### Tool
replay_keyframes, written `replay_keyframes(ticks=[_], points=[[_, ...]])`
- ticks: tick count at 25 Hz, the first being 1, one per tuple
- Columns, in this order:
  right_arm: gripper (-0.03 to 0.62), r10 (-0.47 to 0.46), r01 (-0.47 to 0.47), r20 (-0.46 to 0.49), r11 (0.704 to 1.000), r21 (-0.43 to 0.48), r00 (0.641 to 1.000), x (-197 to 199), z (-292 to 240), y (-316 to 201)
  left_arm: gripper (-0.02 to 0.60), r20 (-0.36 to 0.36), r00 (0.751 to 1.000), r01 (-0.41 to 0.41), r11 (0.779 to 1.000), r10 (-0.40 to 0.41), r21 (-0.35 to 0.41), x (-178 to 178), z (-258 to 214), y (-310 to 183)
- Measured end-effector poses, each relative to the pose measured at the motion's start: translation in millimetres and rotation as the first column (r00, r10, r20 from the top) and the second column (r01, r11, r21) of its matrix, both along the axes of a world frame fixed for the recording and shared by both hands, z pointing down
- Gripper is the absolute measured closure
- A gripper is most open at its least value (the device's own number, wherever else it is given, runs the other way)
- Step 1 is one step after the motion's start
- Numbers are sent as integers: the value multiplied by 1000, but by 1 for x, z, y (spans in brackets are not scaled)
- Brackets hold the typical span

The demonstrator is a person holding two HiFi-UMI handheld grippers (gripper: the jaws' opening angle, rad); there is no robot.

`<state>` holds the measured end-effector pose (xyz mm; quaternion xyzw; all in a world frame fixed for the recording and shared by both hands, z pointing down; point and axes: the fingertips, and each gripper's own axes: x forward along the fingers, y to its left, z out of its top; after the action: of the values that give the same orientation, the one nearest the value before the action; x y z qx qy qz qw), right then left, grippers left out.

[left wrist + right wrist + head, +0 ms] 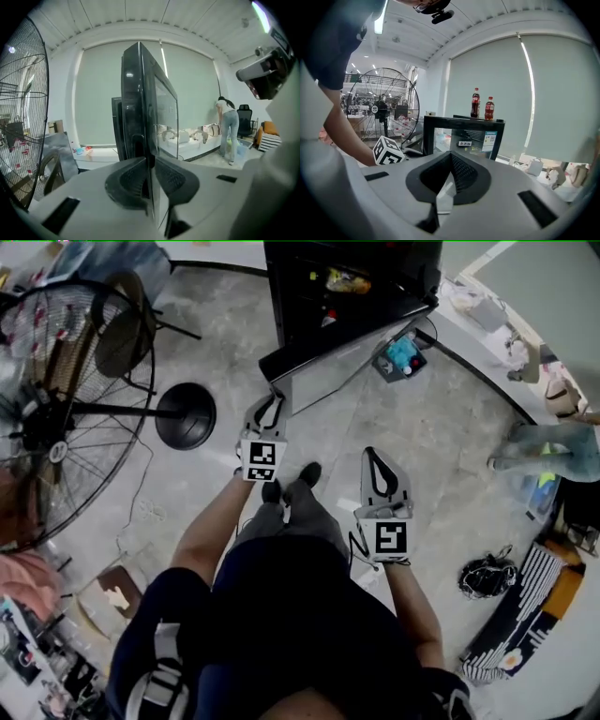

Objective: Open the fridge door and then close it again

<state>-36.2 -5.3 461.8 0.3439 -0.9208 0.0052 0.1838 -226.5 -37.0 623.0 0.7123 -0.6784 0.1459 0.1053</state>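
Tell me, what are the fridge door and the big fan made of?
The fridge door looks like clear glass in a glossy black frame, maybe plastic or painted metal: you see through it and lights reflect. The big fan seems dark metal wire: thin bars form its round cage.

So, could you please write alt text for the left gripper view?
The left gripper's tongs clamp the edge of the open glass fridge door, seen edge-on in the middle. A large fan stands at the left, and a person stands in the background at the right.
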Motion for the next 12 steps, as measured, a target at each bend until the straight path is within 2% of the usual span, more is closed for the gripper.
replay_keyframes(ticks=[12], points=[[576,195,-194,-17,981,23,981,21,-11,73,512,-5,1000,-29,1000,29,-10,48,-1,30]])
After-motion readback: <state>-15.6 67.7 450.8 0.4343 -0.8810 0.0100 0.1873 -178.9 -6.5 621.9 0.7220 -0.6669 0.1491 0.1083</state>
